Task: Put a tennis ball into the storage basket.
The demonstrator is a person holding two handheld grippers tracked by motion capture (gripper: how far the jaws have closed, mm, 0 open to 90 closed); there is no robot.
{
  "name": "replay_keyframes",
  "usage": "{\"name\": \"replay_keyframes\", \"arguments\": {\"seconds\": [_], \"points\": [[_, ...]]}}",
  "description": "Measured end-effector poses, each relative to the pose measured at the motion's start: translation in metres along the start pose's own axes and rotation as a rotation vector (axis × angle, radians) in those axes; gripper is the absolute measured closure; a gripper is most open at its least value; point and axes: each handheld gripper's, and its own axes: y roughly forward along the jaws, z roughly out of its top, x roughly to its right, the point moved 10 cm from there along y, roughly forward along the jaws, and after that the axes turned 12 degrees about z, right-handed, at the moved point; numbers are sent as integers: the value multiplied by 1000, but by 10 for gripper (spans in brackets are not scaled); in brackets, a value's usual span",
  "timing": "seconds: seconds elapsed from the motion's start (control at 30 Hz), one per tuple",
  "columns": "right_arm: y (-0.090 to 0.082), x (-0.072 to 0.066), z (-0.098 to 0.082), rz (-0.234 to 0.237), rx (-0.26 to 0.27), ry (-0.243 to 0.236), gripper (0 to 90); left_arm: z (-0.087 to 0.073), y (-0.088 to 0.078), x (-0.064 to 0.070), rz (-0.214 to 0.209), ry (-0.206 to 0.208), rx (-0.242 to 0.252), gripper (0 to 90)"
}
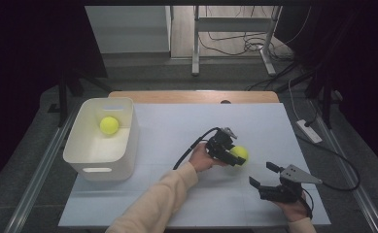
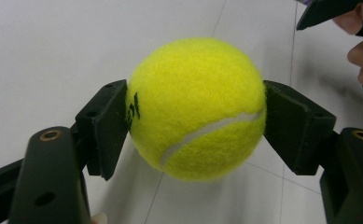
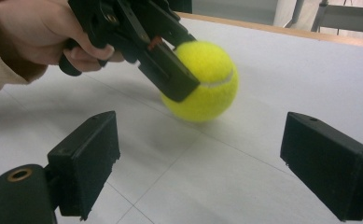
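Judged roughly halfway through what looked like a ball-sorting job: one fuzzy yellow tennis ball [image 1: 109,125] already lying inside the white plastic rectangular bin [image 1: 123,148] near the desk's left edge, a second fuzzy yellow tennis ball [image 2: 197,108] clamped but not yet carried over. Found that second ball right of the desk's middle, squeezed on both sides between the black pads of the left gripper [image 1: 227,150], seemingly resting on or just off the white desk surface [image 1: 177,126]. Left to do, presumably: lift, travel toward the bin, release. Reached in diagonally from the bottom edge with the cream-sleeved left forearm [image 1: 162,199], hand wrapped around the handle. Held the right gripper [image 1: 260,175] low near the desk's front right corner, released, jaws spread wide and gripping nothing, pointed toward the clamped ball.
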Motion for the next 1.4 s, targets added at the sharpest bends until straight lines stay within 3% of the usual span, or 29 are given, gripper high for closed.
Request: {"name": "replay_keyframes", "arguments": {"seconds": [0.43, 0.83, 1.4], "points": [[2, -1, 1, 1, -1, -1, 117, 3, -34, -13, 39, -20, 80, 276], [4, -1, 2, 0, -3, -1, 117, 4, -62, -18, 77, 1, 135, 276], [6, -1, 2, 0, -7, 4, 117, 6, -114, -29, 134, -32, 246, 276]]}}
